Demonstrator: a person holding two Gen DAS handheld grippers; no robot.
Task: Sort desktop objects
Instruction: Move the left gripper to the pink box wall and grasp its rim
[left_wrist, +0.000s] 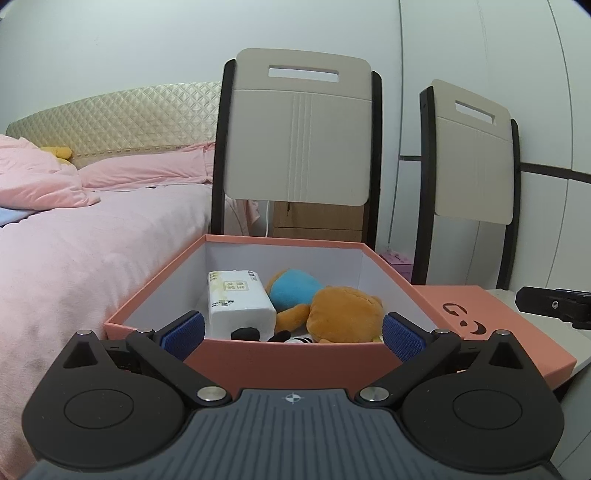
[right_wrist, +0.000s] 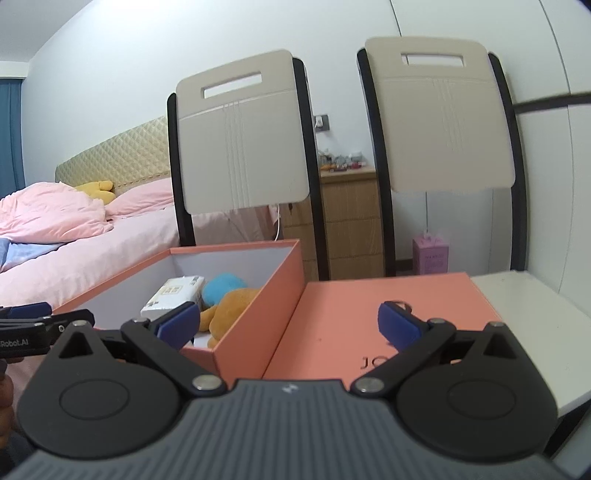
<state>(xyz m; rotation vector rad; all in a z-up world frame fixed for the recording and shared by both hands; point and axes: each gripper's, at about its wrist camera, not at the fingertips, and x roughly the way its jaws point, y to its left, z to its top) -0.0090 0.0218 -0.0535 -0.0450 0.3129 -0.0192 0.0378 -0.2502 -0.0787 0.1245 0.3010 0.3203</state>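
An open orange box (left_wrist: 280, 356) stands in front of my left gripper (left_wrist: 293, 334), which is open and empty just before its near wall. Inside lie a white tissue pack (left_wrist: 238, 301), an orange and blue plush toy (left_wrist: 332, 310) and small black-and-white items (left_wrist: 280, 336). The box lid (left_wrist: 491, 317) lies flat to its right. In the right wrist view my right gripper (right_wrist: 288, 325) is open and empty above the lid (right_wrist: 369, 317), beside the box (right_wrist: 255, 328). The tissue pack (right_wrist: 173, 295) and plush toy (right_wrist: 229, 306) show there too.
Two beige chair backs (left_wrist: 299, 136) (right_wrist: 447, 122) stand behind the box. A pink bed (left_wrist: 74, 251) lies left. A wooden drawer unit (right_wrist: 351, 229) and a pink carton (right_wrist: 430, 254) stand behind. The white table surface (right_wrist: 535, 325) ends on the right.
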